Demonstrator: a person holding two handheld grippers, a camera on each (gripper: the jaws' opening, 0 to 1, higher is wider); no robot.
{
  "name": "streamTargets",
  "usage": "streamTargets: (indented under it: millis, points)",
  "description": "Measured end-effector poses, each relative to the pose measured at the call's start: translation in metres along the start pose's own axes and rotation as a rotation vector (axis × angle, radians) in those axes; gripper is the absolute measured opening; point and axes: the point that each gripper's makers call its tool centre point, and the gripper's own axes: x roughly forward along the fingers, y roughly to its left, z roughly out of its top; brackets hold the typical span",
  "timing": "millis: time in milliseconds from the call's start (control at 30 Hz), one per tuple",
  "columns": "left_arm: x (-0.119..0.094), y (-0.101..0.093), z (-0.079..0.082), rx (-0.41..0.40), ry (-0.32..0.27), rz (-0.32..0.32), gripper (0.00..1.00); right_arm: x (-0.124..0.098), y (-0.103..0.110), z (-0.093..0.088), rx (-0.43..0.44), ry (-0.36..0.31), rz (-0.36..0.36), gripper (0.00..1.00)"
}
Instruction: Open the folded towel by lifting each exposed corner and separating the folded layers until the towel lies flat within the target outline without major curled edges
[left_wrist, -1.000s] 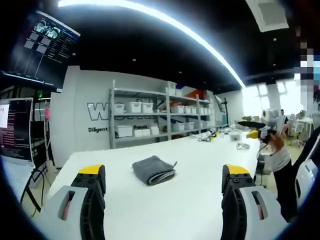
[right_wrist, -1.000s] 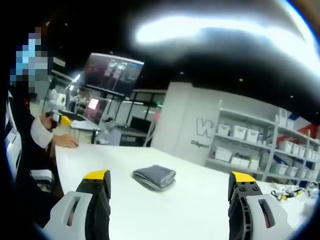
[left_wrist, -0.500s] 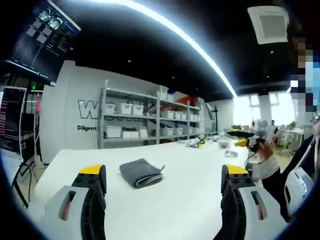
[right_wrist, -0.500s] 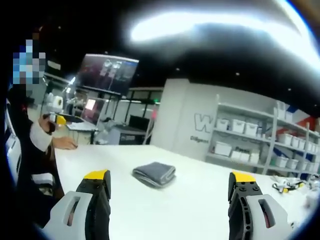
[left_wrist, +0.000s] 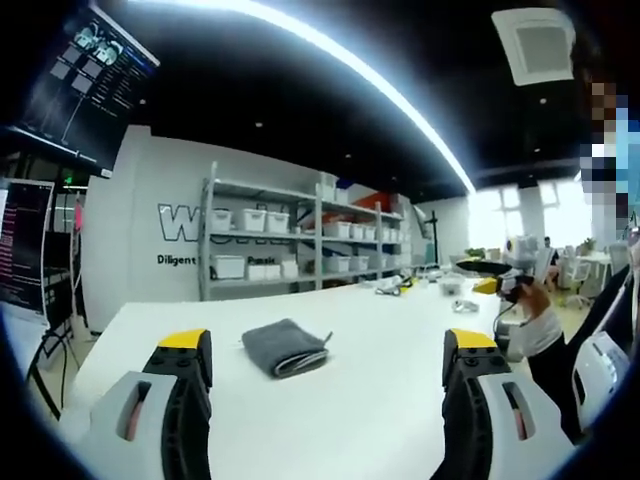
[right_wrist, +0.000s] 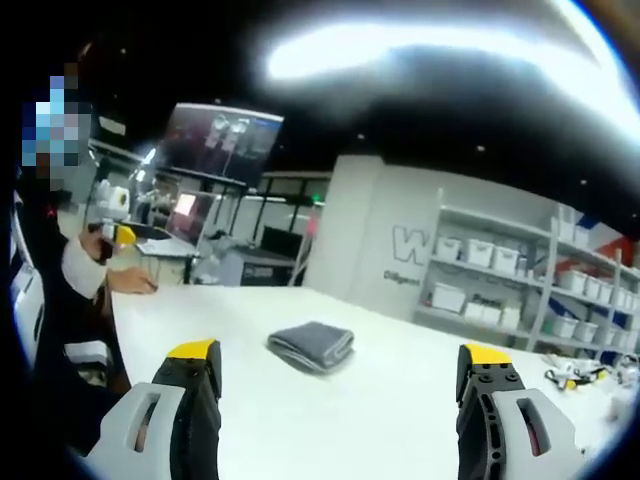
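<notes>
A folded grey towel (left_wrist: 283, 347) lies on the white table (left_wrist: 380, 330), a little left of centre in the left gripper view. My left gripper (left_wrist: 327, 350) is open, held above the table's near part and short of the towel, its yellow-tipped jaws wide apart. In the right gripper view the same towel (right_wrist: 312, 345) lies between and beyond my jaws. My right gripper (right_wrist: 340, 358) is open too and holds nothing. Neither gripper touches the towel.
Shelves with white bins (left_wrist: 300, 245) stand against the far wall behind the table. A person (left_wrist: 545, 320) at the table's right edge holds a yellow-tipped gripper; a hand and sleeve (right_wrist: 95, 270) rest at the left. Small items (left_wrist: 440, 288) lie at the table's far end. Monitors (right_wrist: 225, 140) hang overhead.
Both views have shifted slightly with my hands. The towel lies as before, and both grippers remain open.
</notes>
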Motion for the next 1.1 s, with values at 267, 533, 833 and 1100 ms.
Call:
streamTargets:
  millis: [267, 533, 833, 1100]
  points:
    - [0.000, 0.002, -0.001, 0.014, 0.006, 0.007, 0.96, 0.002, 0.003, -0.001, -0.006, 0.002, 0.008, 0.99]
    - [0.000, 0.005, -0.003, 0.018, 0.015, 0.024, 0.99, 0.004, 0.003, 0.000, -0.006, -0.006, 0.007, 0.99]
    - [0.000, 0.006, -0.003, 0.020, 0.019, 0.029, 1.00, 0.007, 0.006, 0.001, -0.002, -0.013, 0.016, 0.99]
    - [0.001, 0.004, -0.006, 0.026, 0.027, 0.024, 1.00, 0.012, 0.002, 0.001, 0.001, -0.020, 0.024, 0.99]
